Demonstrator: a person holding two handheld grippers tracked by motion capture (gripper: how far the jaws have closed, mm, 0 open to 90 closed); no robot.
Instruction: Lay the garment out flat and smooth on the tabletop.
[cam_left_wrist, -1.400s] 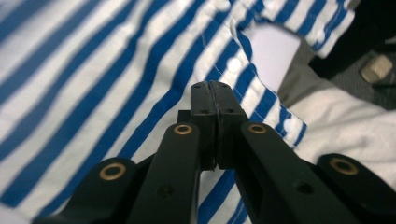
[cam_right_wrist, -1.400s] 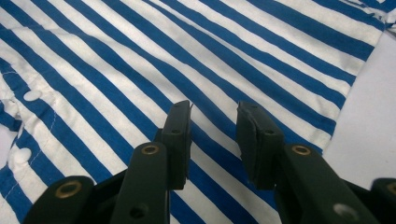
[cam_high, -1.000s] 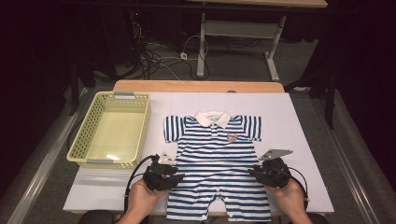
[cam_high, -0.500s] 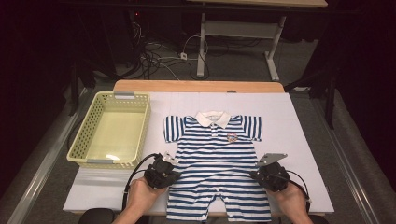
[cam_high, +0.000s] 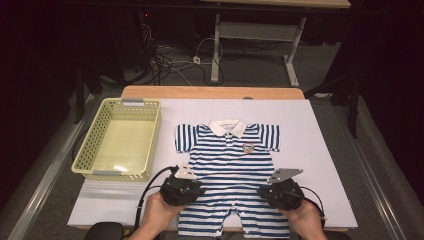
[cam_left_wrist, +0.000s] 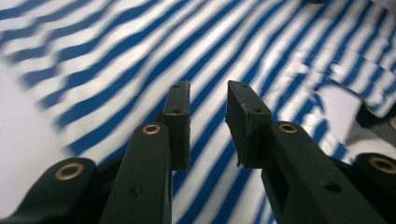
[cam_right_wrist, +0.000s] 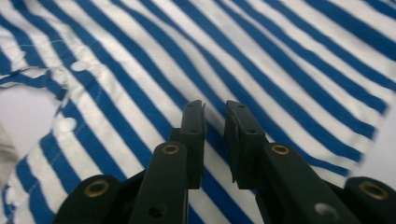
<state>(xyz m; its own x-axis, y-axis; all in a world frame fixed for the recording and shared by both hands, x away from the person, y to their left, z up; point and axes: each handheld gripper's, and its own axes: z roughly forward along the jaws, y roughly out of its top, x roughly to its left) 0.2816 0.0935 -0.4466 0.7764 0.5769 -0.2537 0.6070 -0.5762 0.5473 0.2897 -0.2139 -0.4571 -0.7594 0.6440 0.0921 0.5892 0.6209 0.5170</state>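
A: Both hands low at the near edge of the counter (cam_high: 320, 150) now, one on each side of the striped romper (cam_high: 230, 170). It lies flat, face up, in the middle of the white top, collar at the far end, legs toward the person.

B: And the left hand-held gripper (cam_left_wrist: 208, 100)? Its jaws have just been opening, a gap between the pads, nothing in it. Stripes run underneath, no cloth pinched.

A: Same on the right hand-held gripper (cam_right_wrist: 215, 114): jaws have just parted, a narrower slot, empty, hovering above the fabric near the snap buttons.

B: So what can go wrong from here?

A: I'd say an uneven grab. If one side bites only the top layer and the other takes both, the fold goes crooked. Those narrow gaps could also slide over the flat cloth and catch nothing.

B: And dragging it?

A: Likely, if a pad pushes before it closes; the romper would bunch and creep off its square lie.

B: How's the garment looking?

A: Blue and white stripes, white collar, short sleeves spread, a small badge on the chest, soft and thin. The yellow basket (cam_high: 100, 170) sits just left of it, apart.
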